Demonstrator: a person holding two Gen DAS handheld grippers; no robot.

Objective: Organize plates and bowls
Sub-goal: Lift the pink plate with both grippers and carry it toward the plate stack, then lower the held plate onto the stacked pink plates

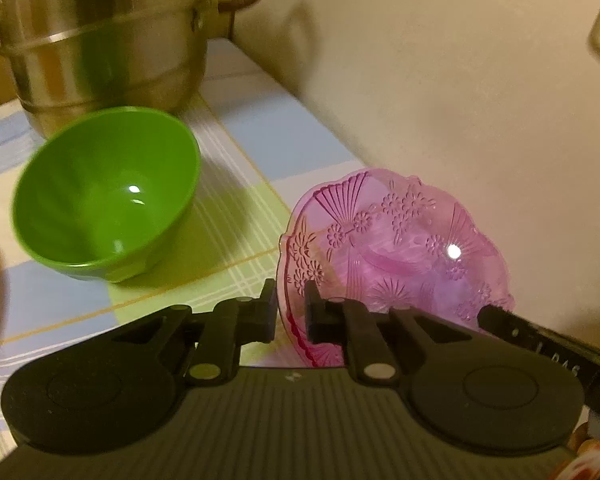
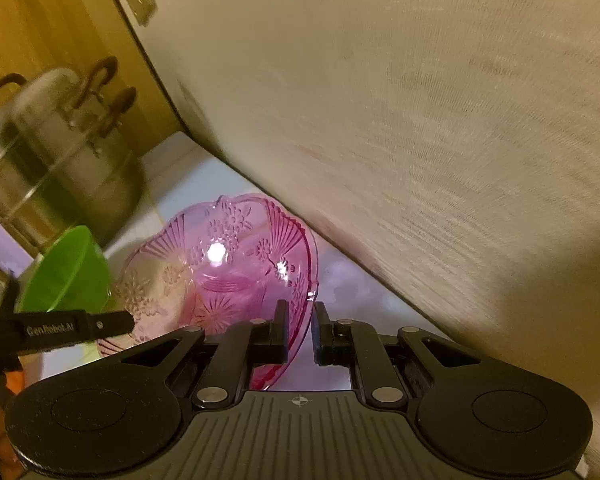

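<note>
The pink glass bowl [image 1: 396,248] is pressed with fans and flowers, has a scalloped rim, and sits tilted at the table's [image 1: 80,320] far side, close to the cream wall [image 1: 440,80]; whether its base touches the tablecloth cannot be told. Both tools have it by the rim. The left gripper [image 1: 290,312] has its jaws closed on the rim's left edge, one pad outside, one inside. The right gripper [image 2: 300,330] straddles the opposite edge with its jaws nearly shut — the left pad looks pressed to the glass, while a sliver of gap shows at the right pad, so I judge this hold looser.

It looks like rigid, brittle pressed glass, fairly heavy for its size and slick under hard pads. The rim is the only place narrow jaws can take it, and the raised pattern there should give some bite. Two opposite grips seem wise, since a single pinch would let it swing or slip.

The green plastic bowl [image 1: 108,196] stands upright on the checked cloth just left of it, apart — light, tough, forgiving. Behind stands a tall metal steamer pot [image 1: 100,32] with clasps.
</note>
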